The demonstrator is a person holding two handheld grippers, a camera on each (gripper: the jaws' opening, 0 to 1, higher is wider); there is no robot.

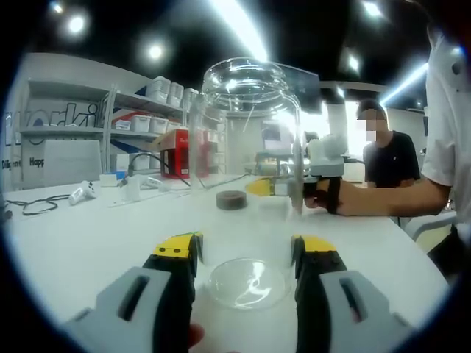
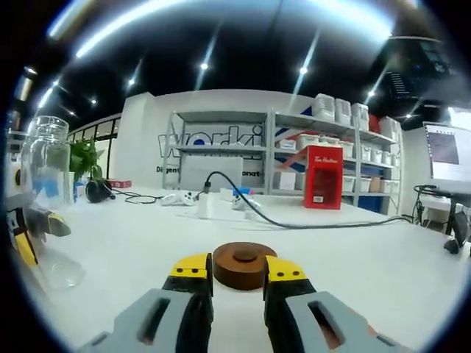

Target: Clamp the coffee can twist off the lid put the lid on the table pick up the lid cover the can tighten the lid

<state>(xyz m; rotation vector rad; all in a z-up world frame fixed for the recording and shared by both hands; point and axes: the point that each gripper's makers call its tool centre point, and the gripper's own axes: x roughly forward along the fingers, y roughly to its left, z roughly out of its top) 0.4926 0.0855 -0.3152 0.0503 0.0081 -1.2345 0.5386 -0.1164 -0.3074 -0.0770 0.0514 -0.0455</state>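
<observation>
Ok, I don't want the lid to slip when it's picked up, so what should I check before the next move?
1. Jar clamped between the left gripper jaws: ok, the jaws sit against both sides.
2. Jar mouth uncovered, ready for the lid: ok.
3. Lid resting flat on the table: ok.
4. Lid centred between the right gripper jaws: ok, one jaw on each side.
5. Jaws closed firmly on the lid: cannot tell; they are at its edges, but the grip is not visible.
6. White cable clear of the lid: ok, it lies farther back.
</observation>
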